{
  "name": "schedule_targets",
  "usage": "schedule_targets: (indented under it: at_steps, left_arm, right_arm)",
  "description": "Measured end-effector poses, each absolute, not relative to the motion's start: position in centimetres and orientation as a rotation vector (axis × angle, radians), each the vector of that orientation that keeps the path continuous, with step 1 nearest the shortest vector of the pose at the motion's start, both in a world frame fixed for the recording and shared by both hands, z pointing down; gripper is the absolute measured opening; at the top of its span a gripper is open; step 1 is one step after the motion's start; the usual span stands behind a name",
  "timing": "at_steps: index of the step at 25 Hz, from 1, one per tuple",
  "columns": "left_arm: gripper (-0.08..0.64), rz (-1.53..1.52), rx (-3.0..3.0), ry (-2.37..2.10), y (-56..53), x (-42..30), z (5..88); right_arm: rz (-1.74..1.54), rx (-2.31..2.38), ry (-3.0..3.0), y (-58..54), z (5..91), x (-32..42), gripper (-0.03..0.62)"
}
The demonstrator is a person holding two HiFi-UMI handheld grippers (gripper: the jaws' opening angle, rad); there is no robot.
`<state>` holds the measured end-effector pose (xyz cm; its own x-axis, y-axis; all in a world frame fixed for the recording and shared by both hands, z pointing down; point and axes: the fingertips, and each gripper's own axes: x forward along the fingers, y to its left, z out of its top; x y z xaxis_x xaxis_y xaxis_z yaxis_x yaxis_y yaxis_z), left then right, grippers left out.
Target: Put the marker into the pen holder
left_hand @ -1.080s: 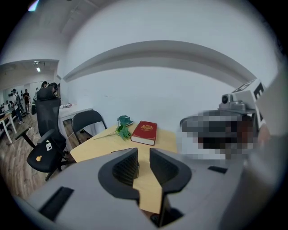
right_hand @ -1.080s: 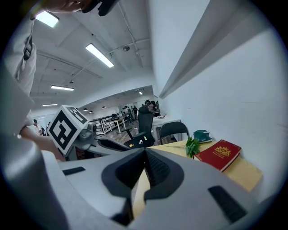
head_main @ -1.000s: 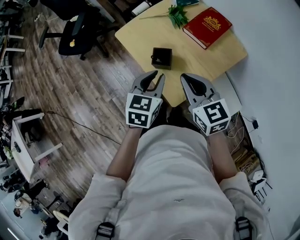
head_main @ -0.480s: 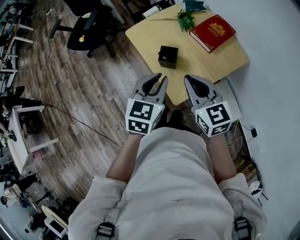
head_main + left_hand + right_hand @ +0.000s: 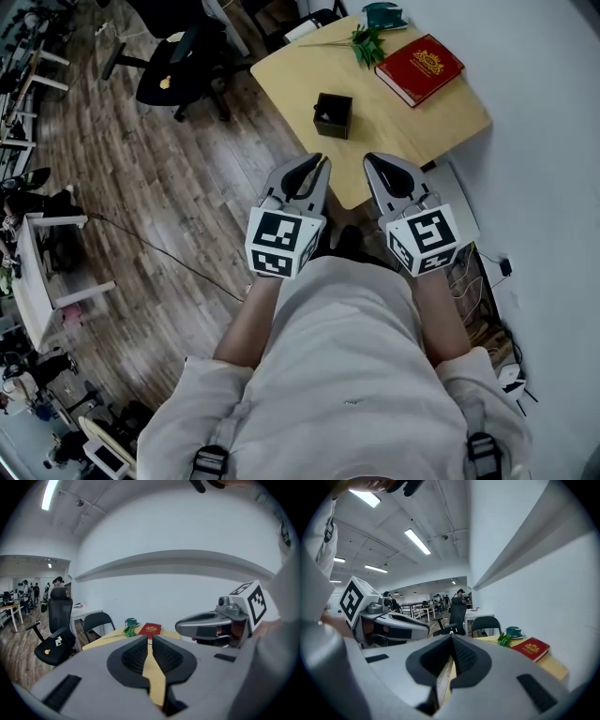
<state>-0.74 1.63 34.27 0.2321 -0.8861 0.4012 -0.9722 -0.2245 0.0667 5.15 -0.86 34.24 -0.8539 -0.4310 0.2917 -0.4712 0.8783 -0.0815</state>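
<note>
The black square pen holder (image 5: pixel 333 115) stands on the near left part of the light wooden table (image 5: pixel 403 122). I see no marker in any view. My left gripper (image 5: pixel 322 161) hovers over the floor just short of the table's front edge, shut and with nothing between its fingers (image 5: pixel 136 656). My right gripper (image 5: pixel 370 159) hangs beside it at the table's front corner, also shut and empty. The holder lies a short way beyond both tips. In the gripper views the jaws hide the holder.
A red book (image 5: pixel 419 68) lies at the table's far right, with a green sprig (image 5: pixel 366 42) and a teal object (image 5: pixel 382 14) behind it. A black office chair (image 5: pixel 178 61) stands on the wooden floor to the left. A white wall (image 5: pixel 544 112) runs along the right.
The head view has shifted slightly, so the table sits a bit higher and to the right. Both grippers stay shut, side by side, in about the same place.
</note>
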Motion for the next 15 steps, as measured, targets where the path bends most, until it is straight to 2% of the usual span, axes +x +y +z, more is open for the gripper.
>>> schedule_targets:
  at_steps: [15]
  left_arm:
    - [0.011,0.355,2.253,-1.713,1.72,0.18,33.5]
  right_arm:
    - [0.215,0.709,-2.779,-0.51,34.21,5.84,-0.002]
